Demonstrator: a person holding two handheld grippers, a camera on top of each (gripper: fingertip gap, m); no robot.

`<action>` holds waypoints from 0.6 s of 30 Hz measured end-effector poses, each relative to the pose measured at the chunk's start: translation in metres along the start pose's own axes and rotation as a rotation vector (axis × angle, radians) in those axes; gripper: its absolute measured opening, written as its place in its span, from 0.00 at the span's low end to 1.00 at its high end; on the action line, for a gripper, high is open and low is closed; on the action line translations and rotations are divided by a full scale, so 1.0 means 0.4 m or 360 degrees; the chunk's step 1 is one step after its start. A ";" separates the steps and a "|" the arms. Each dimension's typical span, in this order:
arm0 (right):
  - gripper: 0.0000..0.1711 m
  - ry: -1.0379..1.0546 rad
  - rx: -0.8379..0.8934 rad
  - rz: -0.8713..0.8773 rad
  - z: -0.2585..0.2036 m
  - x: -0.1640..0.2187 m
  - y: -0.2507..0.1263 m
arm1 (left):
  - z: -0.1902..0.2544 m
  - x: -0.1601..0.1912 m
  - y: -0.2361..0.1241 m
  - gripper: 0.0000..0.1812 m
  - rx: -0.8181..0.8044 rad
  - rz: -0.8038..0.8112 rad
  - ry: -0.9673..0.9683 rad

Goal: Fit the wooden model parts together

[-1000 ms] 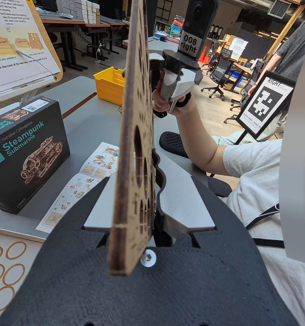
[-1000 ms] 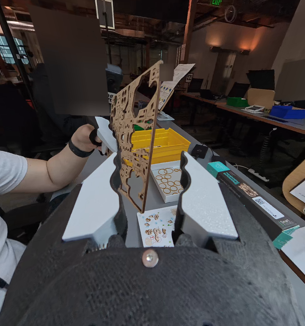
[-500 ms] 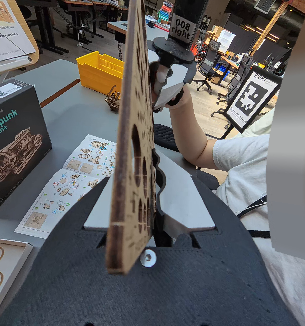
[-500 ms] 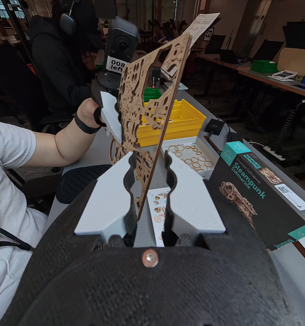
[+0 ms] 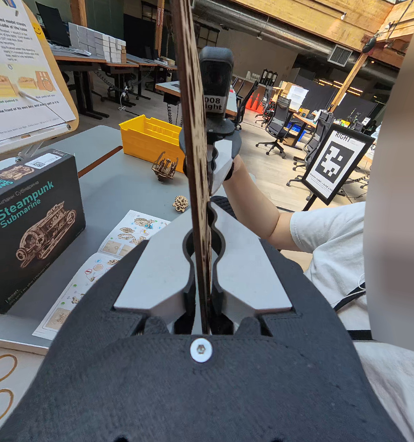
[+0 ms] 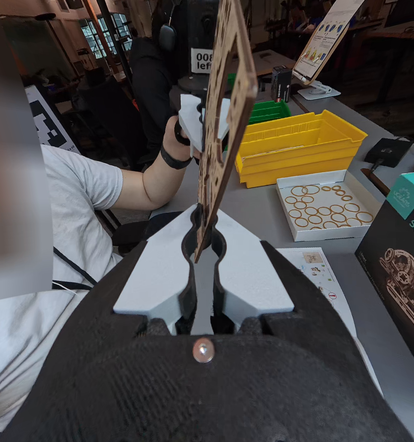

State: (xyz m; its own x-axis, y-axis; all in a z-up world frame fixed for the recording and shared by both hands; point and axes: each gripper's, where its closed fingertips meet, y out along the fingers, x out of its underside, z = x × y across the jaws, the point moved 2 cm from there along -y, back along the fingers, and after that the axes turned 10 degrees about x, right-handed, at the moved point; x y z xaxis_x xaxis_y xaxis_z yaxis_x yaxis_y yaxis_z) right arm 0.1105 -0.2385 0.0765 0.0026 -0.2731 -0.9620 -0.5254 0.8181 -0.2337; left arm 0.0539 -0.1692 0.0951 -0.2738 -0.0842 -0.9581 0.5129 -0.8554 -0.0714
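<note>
- Your left gripper [image 5: 202, 215] is clamped on the wooden sheet [image 5: 194, 153], held upright above the table [image 5: 120, 189].
- Your right gripper [image 6: 204, 216] pinches the sheet's opposite lower edge.
- A small wooden gear [image 5: 180, 203] lies beside the booklet [image 5: 110, 253].

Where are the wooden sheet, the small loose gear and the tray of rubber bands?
wooden sheet [image 6: 227, 112], right wrist view, on its perforated face.
small loose gear [image 5: 180, 203], left wrist view, on the gear's middle.
tray of rubber bands [image 6: 330, 234], right wrist view, on its white front wall.
</note>
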 end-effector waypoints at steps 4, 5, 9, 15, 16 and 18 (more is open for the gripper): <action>0.09 -0.0017 -0.0013 -0.0101 0.014 0.036 0.022 | -0.018 -0.019 -0.039 0.00 -0.0048 0.0081 -0.0008; 0.15 -0.0016 0.0005 -0.0105 0.021 0.039 0.021 | -0.020 -0.022 -0.048 0.00 -0.0051 0.0087 -0.0011; 0.23 0.0001 0.0189 0.0012 0.071 0.012 -0.011 | -0.016 -0.006 -0.068 0.00 -0.0052 -0.0029 -0.0013; 0.31 -0.0207 0.0645 0.0307 0.113 -0.082 -0.096 | -0.017 -0.003 -0.062 0.00 -0.0094 -0.0092 0.0093; 0.30 -0.0229 0.0707 0.0308 0.111 -0.090 -0.108 | -0.022 -0.007 -0.060 0.00 -0.0142 -0.0094 0.0157; 0.30 -0.0183 0.0797 0.0293 0.109 -0.099 -0.129 | -0.045 -0.019 -0.062 0.00 -0.0391 -0.0135 0.0411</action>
State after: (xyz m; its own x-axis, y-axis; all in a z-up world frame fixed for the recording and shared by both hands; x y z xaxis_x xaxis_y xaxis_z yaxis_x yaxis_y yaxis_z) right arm 0.1744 -0.2478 0.1205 0.0568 -0.0685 -0.9960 -0.0565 0.9958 -0.0717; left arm 0.0581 -0.1381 0.0991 -0.1254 0.1404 -0.9821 0.6857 -0.7031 -0.1881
